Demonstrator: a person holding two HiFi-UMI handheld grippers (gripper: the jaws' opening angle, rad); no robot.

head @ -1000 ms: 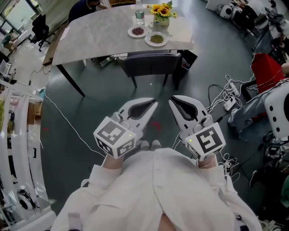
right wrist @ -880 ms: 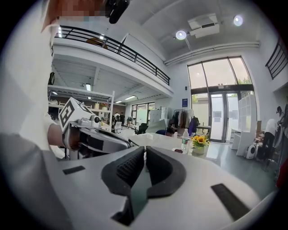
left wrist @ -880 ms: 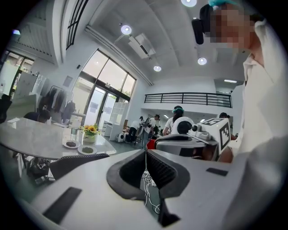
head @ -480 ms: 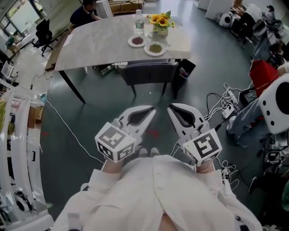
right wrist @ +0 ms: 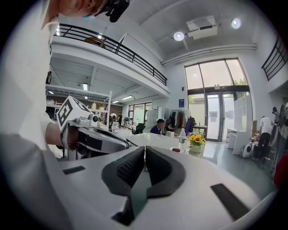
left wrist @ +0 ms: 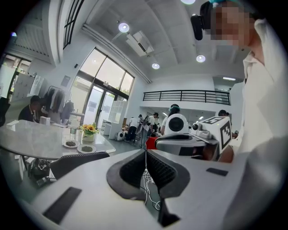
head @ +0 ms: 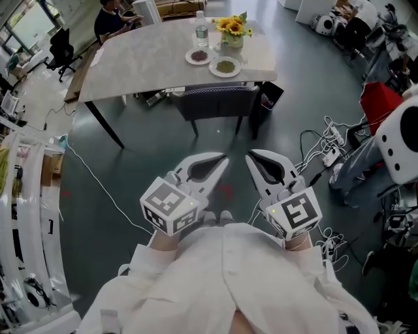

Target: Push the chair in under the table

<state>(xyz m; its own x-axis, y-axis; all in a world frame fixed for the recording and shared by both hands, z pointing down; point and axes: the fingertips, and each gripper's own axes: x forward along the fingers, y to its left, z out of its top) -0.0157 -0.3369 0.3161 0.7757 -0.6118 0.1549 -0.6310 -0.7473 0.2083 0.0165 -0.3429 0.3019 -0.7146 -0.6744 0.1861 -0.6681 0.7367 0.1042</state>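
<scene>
- Both tools are closed with nothing between the jaws. The left tool (head: 222,158) and right tool (head: 251,156) are held side by side at lower middle of the head view, well apart from the chair (head: 219,101).
- Little has changed in the last second. The desk (head: 144,62) and chair have slipped slightly down the frame, and the seated person (head: 108,16) at upper left has come further into view. The tools have barely shifted, and the chair keeps its place against the desk.
- For the task, I'd judge the chair lies about as wanted: its back is close to the desk's near edge and its seat is underneath.
- Only the head view shows the chair's legs and the cables (head: 326,140) on the floor at right.
- Looking along the left tool, its camera catches the chair back at lower left, below the desk top.
- From the right tool, the view shows no chair, only the desk top with its flowers (right wrist: 195,140).
</scene>
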